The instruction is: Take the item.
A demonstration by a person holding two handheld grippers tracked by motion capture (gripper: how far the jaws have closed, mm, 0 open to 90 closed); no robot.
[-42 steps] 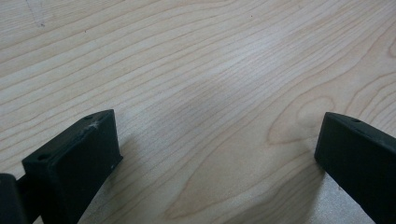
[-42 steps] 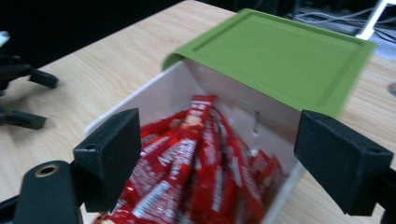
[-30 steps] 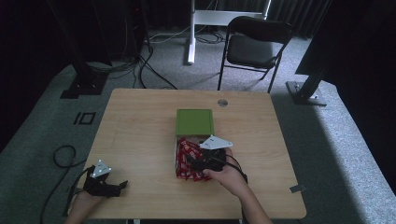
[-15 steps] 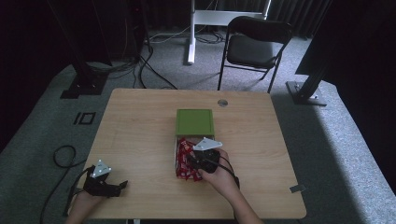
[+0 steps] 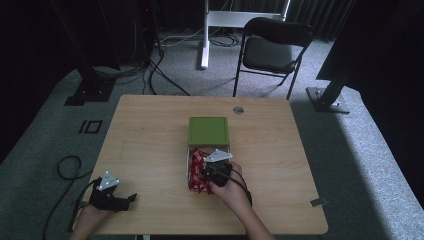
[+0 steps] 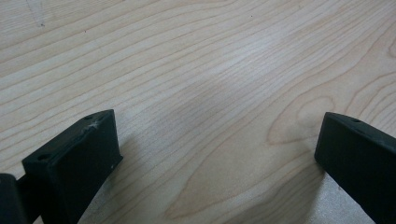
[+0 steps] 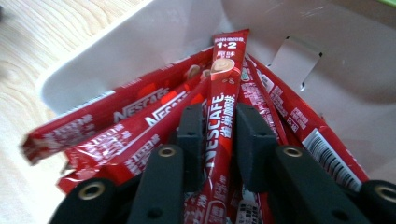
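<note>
Left claw (image 5: 131, 198) rests wide open and low, while right claw (image 7: 219, 135) has just been closing, jaws pinched narrow

Beyond my wooden counter (image 5: 150, 135) I saw a black folding chair (image 5: 272, 47) on grey carpet (image 5: 360, 150), cables (image 5: 155, 65) trailing near a white stand (image 5: 205, 30), and a small round grommet (image 5: 238, 109) by the counter's far edge.
</note>
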